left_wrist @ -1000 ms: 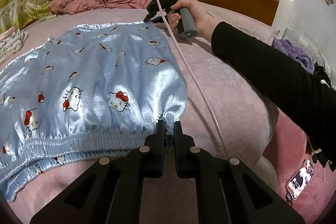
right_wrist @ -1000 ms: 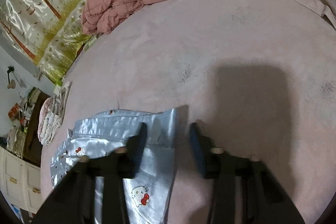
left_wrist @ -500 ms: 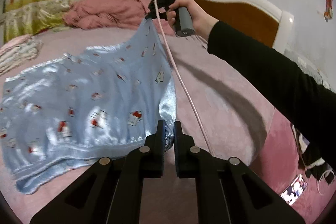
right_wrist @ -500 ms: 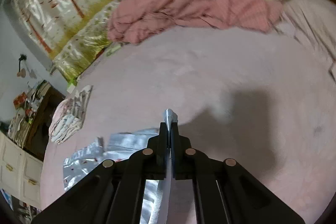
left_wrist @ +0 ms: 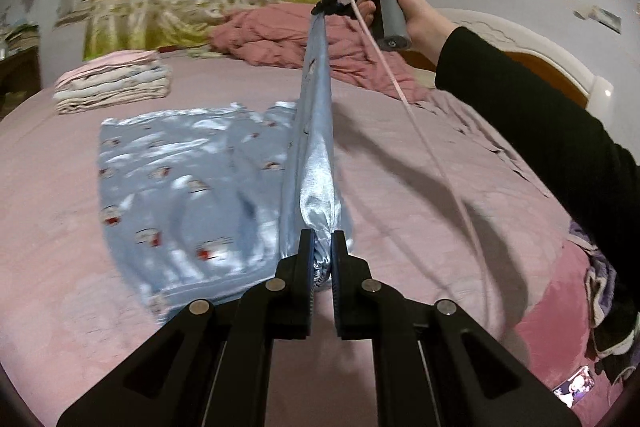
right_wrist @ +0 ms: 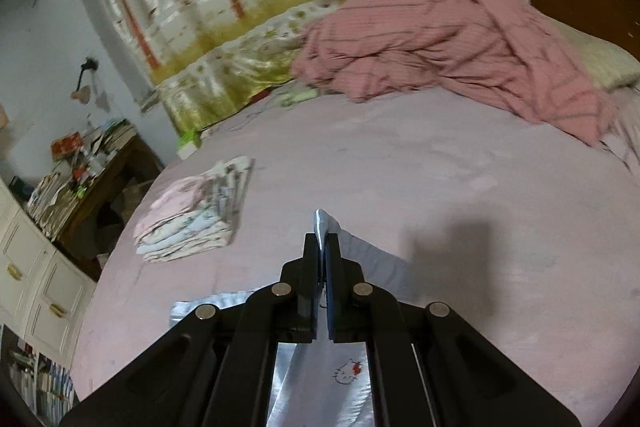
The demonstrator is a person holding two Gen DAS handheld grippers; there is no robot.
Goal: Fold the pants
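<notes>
- 2 tongs now grip the blue pants [left_wrist: 188, 187]. 1 second ago the right tongs [right_wrist: 322, 247] were spread apart over a corner; now they are clenched on that corner.
- The left tongs [left_wrist: 320, 251] are clenched on the gathered waist end, same as before.
- The pants lay flat on the bed [left_wrist: 420, 195] a second ago. Now 1 edge is up in the air, pulled tight in a line between both tongs. The rest is on the bed, to the left of the left tongs.
- I think this means the fold has started: the raised half can go over to the left onto the flat half.
- The long way of the pants runs from the left tongs straight ahead to the right tongs, which are held high and far in front, near the pink blanket [left_wrist: 280, 31].
- The waist end points back at the left tongs. The leg end points to the right tongs.
- 1 stack of folded clothes [right_wrist: 192, 219] sits ahead and left of the right tongs, well apart from the pants.
</notes>
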